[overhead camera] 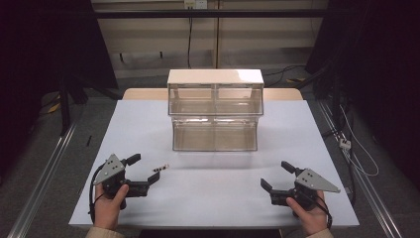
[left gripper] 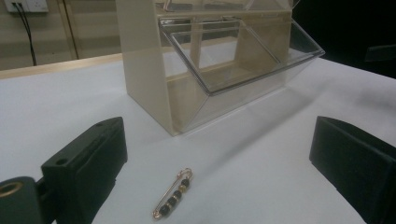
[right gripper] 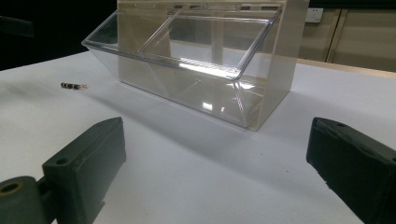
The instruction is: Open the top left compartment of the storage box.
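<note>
Where the white tabletop (overhead camera: 208,183) lies bare in front of the person, a small gold safety pin strung with dark beads (left gripper: 173,195) rests flat, just ahead of the left tongs (overhead camera: 147,170). Seen from the left gripper view, the pin lies between the two black jaws but touches neither; those jaws stand wide apart and hold nothing. From above, the pin (overhead camera: 161,168) sits just off the tip of the left tongs, well short of the clear plastic drawer cabinet (overhead camera: 215,110) that stands mid-table, its lower bins tilted open toward the person. In the right gripper view the pin (right gripper: 74,86) shows far off to the left, near the cabinet's (right gripper: 201,56) corner. Over at the right side, the right tongs (overhead camera: 277,175) rest near the tabletop's front edge, jaws likewise spread wide and empty, well apart from the pin.
</note>
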Demonstrator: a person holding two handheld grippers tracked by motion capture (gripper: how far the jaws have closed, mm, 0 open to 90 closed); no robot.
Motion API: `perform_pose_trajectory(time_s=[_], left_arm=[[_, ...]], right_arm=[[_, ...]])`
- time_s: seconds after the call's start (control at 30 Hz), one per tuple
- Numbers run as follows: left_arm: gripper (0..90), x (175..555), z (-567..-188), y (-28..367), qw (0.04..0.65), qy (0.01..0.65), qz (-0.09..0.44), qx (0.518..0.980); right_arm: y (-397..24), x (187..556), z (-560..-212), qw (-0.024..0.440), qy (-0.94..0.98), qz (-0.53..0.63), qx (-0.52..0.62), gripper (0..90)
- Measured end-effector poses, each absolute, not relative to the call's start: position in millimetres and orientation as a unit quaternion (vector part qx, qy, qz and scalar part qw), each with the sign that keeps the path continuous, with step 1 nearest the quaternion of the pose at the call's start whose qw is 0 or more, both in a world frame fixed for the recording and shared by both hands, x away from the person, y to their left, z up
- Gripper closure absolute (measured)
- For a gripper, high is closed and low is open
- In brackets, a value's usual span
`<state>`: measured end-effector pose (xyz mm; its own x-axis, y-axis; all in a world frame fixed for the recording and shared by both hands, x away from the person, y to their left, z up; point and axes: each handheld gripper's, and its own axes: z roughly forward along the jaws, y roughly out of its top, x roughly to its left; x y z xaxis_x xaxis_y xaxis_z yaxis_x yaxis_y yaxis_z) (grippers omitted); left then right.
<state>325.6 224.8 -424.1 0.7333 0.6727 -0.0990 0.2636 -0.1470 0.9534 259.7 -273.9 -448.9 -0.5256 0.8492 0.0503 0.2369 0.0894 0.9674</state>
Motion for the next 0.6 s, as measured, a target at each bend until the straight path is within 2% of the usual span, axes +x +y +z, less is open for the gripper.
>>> perform_pose_trajectory(time_s=[0.33,0.43,0.57,0.6], left_arm=[[4.0,326,-424,225,0.568,0.319,0.180,0.737],[4.0,326,-424,225,0.567,0.320,0.179,0.737],[4.0,327,-424,225,0.568,0.321,0.181,0.736],[4.0,326,-424,226,0.568,0.321,0.181,0.736]], right_arm=[[-271,262,-443,0.280,0.688,0.541,0.395,4.3],[-268,265,-433,0.282,0.691,0.540,0.390,7.3],[-264,270,-421,0.282,0.697,0.540,0.379,20.9],[-264,270,-421,0.282,0.697,0.540,0.379,20.9]])
